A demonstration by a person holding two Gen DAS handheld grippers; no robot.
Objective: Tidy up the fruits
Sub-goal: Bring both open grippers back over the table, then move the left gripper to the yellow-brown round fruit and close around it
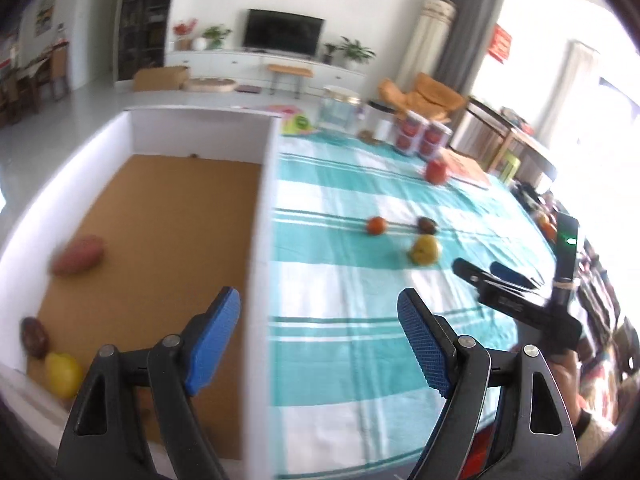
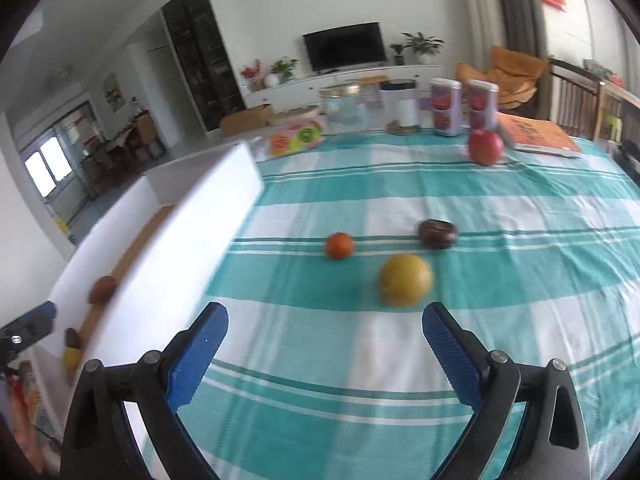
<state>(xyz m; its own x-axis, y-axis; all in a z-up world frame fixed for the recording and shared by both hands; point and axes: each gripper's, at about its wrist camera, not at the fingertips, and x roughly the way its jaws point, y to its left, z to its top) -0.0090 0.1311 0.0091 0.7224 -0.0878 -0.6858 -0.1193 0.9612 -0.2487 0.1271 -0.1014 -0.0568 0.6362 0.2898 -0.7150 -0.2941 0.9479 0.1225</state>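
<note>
A white box with a brown cardboard floor holds a reddish fruit, a dark brown fruit and a yellow fruit. My left gripper hangs open and empty above the box's right wall. On the teal checked cloth lie an orange fruit, a dark fruit, a yellow fruit and, farther back, a red apple. My right gripper is open and empty, just short of the yellow fruit, which lies off its right finger.
Along the table's far edge stand two printed jars, a white canister, a clear tub, a fruit-print pack and an orange book. The box wall rises left of the right gripper.
</note>
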